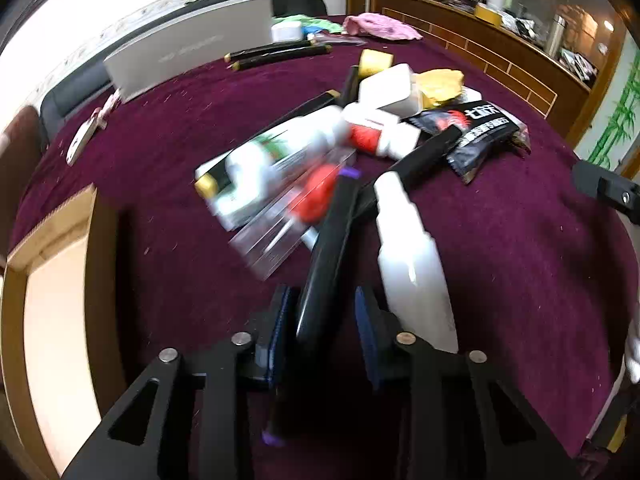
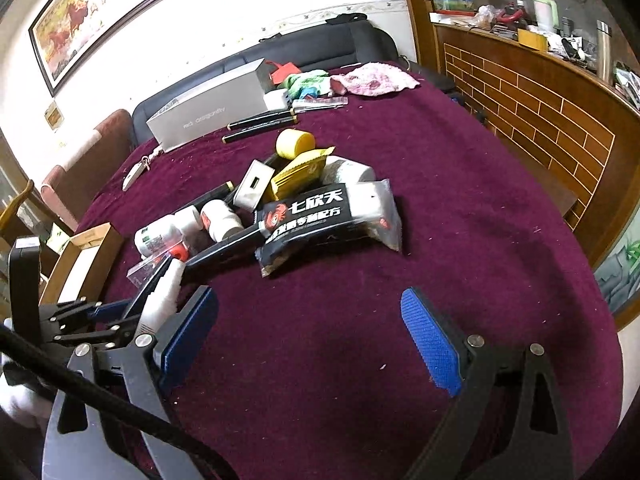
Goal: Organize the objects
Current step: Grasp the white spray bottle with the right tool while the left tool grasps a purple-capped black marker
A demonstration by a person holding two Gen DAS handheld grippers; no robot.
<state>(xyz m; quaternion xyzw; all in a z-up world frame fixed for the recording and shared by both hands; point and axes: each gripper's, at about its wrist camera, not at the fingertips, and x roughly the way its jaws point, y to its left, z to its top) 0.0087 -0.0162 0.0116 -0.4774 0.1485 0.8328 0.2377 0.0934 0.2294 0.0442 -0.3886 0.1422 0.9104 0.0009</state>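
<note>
Your left gripper (image 1: 320, 320) has its blue pads nearly closed on a long black bar (image 1: 326, 264), with a white bottle (image 1: 412, 264) lying just beside the right pad; whether that bottle is also caught you cannot tell. Your right gripper (image 2: 310, 334) stands fully spread with nothing between its pads, hovering over bare maroon tablecloth (image 2: 460, 240). Ahead of both tongs sits the jumbled pile: white pill bottles (image 2: 222, 220), a black snack packet (image 2: 316, 216), a yellow pouch (image 2: 300, 172), a yellow roll (image 2: 294, 144). To the left of your left tongs a cardboard box (image 1: 52, 264) looks empty, so judge the sorting barely begun, nearly everything still to place
</note>
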